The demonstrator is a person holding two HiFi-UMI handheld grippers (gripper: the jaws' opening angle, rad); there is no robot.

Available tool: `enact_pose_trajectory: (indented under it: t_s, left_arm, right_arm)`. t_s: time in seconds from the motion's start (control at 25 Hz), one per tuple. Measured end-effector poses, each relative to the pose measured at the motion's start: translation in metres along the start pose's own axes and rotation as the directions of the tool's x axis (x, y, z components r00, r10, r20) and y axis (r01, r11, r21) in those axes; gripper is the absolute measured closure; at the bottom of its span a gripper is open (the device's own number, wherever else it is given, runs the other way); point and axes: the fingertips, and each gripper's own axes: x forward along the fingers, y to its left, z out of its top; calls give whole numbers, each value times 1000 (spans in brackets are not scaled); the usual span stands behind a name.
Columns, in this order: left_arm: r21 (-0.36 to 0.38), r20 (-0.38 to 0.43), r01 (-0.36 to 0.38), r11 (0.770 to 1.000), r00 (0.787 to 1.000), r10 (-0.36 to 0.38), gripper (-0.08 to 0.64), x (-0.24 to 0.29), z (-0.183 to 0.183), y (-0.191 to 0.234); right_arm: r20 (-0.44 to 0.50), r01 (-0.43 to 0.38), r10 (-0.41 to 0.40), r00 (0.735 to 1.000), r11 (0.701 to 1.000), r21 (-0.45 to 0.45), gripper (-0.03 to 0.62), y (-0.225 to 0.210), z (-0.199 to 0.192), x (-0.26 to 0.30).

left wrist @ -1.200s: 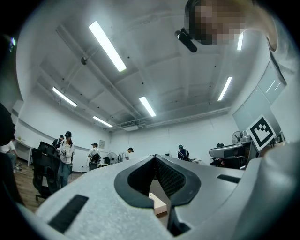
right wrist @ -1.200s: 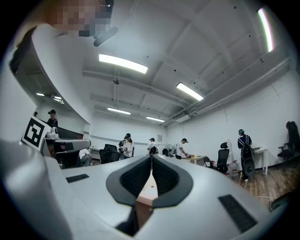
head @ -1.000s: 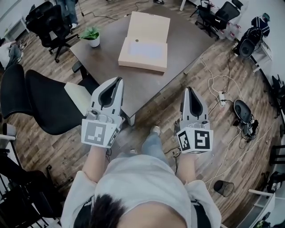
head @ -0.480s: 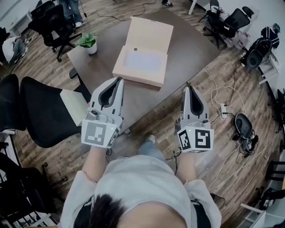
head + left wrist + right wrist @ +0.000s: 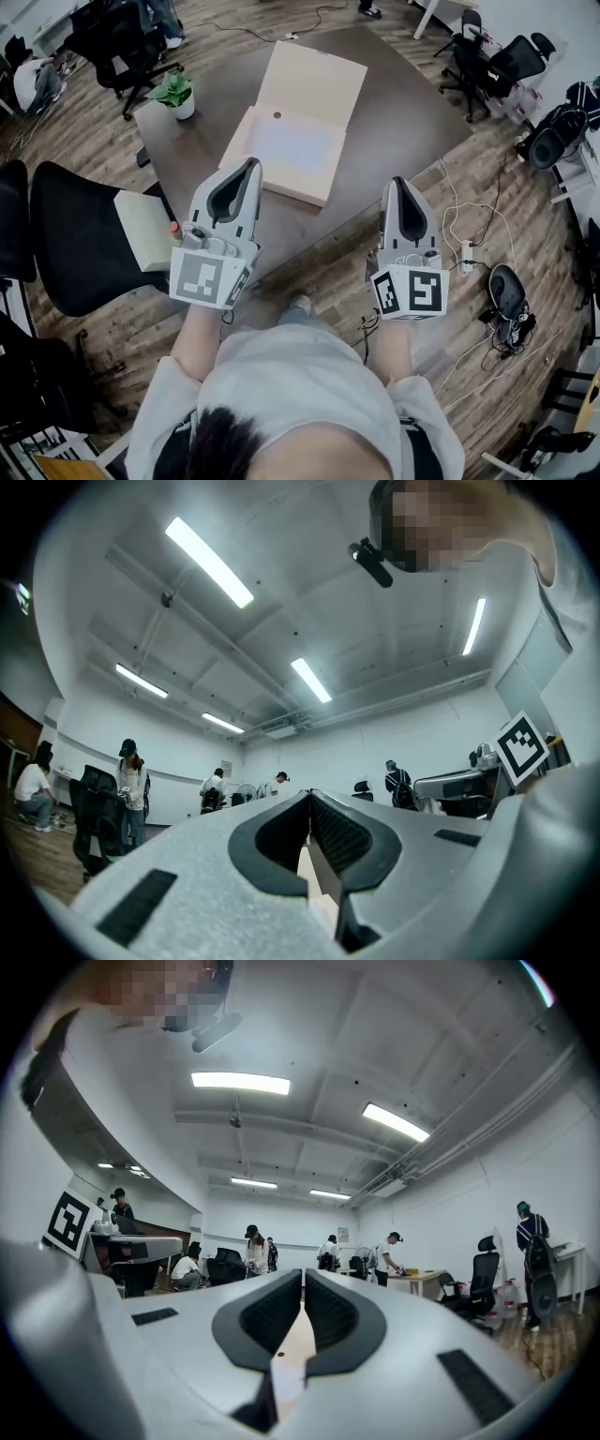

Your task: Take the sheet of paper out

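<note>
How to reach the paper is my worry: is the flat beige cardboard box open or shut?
Open. The flat beige cardboard box has its lid folded back, and a pale sheet lies exposed inside.

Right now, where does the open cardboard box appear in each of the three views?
Head view: the open cardboard box sits upper centre on the dark table.
Left gripper view: a beige sliver, low centre, seen through the hollow in the shut left hand-held gripper.
Right gripper view: the same, through the shut right hand-held gripper.
Shared landmark: the person's pale top, at bottom, right edge and left edge respectively.
</note>
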Motion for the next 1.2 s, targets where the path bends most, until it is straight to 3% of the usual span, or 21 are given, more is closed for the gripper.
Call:
enact_pose_trajectory:
  t_s: [0.28, 0.52, 1.2]
  left_arm:
    - [11, -6, -44, 999, 999, 44, 551, 38, -8, -20]
    - [27, -16, -70, 997, 997, 71, 551, 48, -14, -20]
    - [20, -23, -52, 998, 998, 53, 551, 112, -39, 13]
  right_arm:
    - [-2, -63, 63, 998, 998, 12, 575, -41, -11, 21]
    - [3, -103, 103, 995, 994, 30, 575, -46, -18, 36]
    - [-21, -88, 89, 996, 996, 30, 575, -72, -38, 102]
